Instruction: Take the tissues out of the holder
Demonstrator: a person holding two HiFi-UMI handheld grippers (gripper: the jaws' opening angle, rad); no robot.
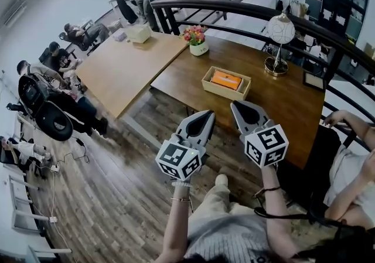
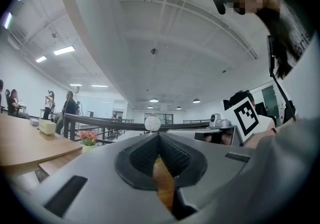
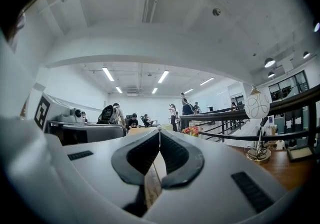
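A shallow wooden holder (image 1: 226,84) sits on the dark wooden table (image 1: 293,109), with an orange pack of tissues (image 1: 226,79) lying in it. My left gripper (image 1: 210,115) hangs in the air short of the table's near edge, jaws shut and empty. My right gripper (image 1: 235,105) is beside it, just over the near edge, also shut on nothing. Both point toward the holder and stay apart from it. In the left gripper view the left gripper's tips (image 2: 159,135) meet; in the right gripper view the right gripper's tips (image 3: 160,130) meet too.
A flower pot (image 1: 197,41) stands at the table's far left corner and a globe lamp (image 1: 279,39) at its far side. A lighter table (image 1: 126,62) with a box adjoins on the left. A black railing (image 1: 246,13) curves behind. A seated person (image 1: 351,156) is at right.
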